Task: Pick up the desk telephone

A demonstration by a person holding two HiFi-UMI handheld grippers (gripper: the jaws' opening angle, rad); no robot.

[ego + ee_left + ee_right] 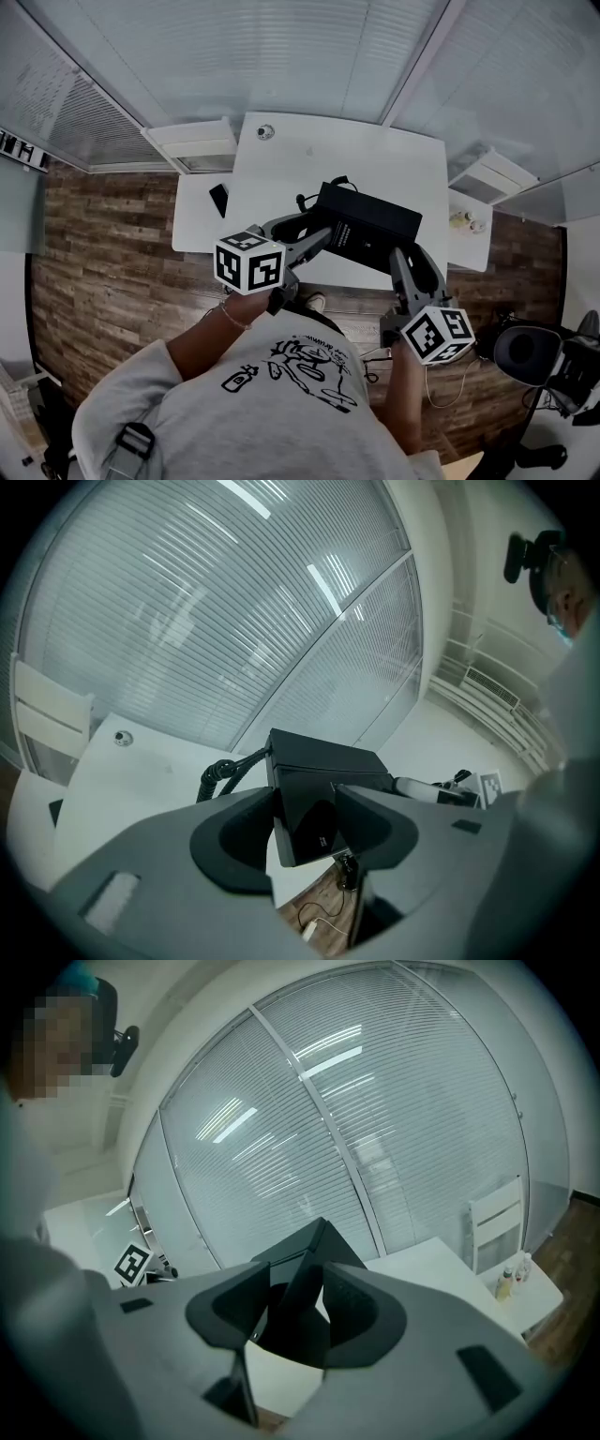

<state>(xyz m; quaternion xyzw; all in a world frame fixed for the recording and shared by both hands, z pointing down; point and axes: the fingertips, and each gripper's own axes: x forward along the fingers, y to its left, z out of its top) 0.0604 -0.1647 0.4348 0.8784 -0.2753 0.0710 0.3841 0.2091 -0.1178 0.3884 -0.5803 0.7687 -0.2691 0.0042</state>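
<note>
Fingers (370, 822) clamping telephone (367, 228), left gripper (305, 803), right gripper (295, 1283)

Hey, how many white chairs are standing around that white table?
2. One white slatted chair stands by the white rectangular table's far left corner; the other stands off its right end. The person's body may hide others nearer.
</note>
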